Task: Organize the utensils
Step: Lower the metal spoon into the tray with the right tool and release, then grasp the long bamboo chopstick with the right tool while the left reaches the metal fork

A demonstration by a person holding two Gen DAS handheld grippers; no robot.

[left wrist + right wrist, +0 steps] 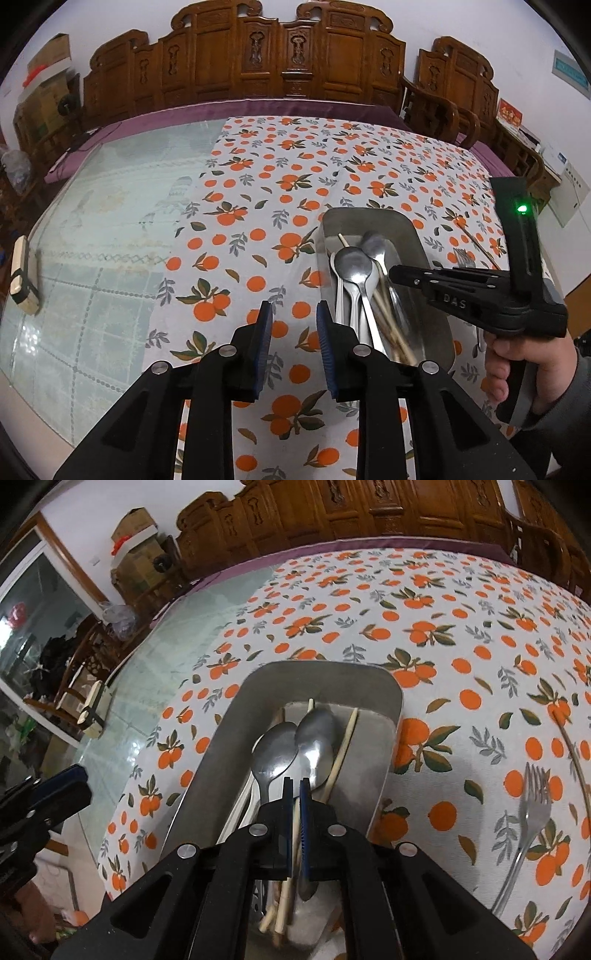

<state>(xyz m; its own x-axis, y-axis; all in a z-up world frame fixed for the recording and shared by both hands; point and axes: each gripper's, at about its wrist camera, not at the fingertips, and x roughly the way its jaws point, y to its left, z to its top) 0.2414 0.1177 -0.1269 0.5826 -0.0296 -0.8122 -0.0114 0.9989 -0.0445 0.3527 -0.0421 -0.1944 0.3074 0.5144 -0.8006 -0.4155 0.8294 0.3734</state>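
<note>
A steel tray [369,214] [325,668] lies on the orange-print tablecloth and holds spoons [352,264] [275,749] and several pale chopsticks. My right gripper [295,781] hangs over the tray's near half, shut on a chopstick [293,834] that runs down between its blue pads. The left wrist view shows it [395,275] from the side, held by a hand. My left gripper [294,310] stands open over bare cloth just left of the tray, with nothing between its fingers. A fork [532,812] [461,256] and one thin stick [574,753] lie on the cloth right of the tray.
The cloth covers the right part of a glass-topped table [92,258]. A small cream and black object [24,273] sits at its left edge. Carved wooden chairs [277,55] line the far side. A person's hand [517,365] grips the right tool.
</note>
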